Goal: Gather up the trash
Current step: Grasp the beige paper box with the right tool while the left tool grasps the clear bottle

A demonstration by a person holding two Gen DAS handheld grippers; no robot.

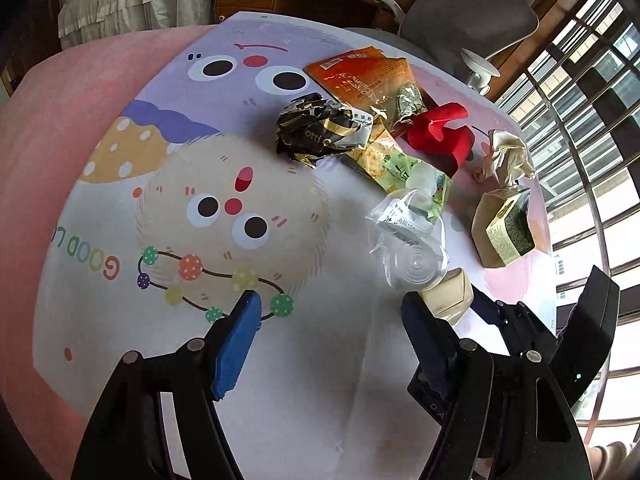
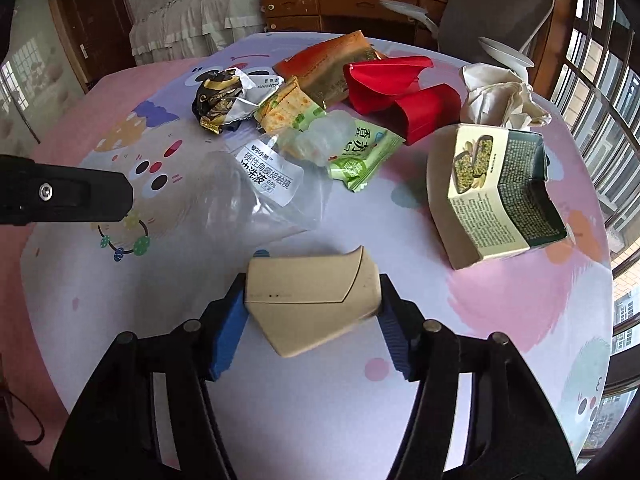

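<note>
- Right gripper (image 2: 312,320) clamped on beige carton (image 2: 316,304), nearest table edge; pads sit on tapered ends, so it may twist out when lifted.
- Left gripper (image 1: 332,312) spread, empty, just beside it; arms could collide.
- Beyond: clear plastic bag (image 2: 256,188), torn green box (image 2: 496,196). Bag could snag.

On the table (image 2: 120,300) I see the trash heaped toward the far side. Nearest me, a small box (image 2: 316,300) sits between my right fingers (image 2: 226,332). The clear bag (image 2: 256,188) lies just beyond it, the open carton (image 2: 492,196) to its right, crumpled paper (image 2: 500,96) behind that carton.
</note>
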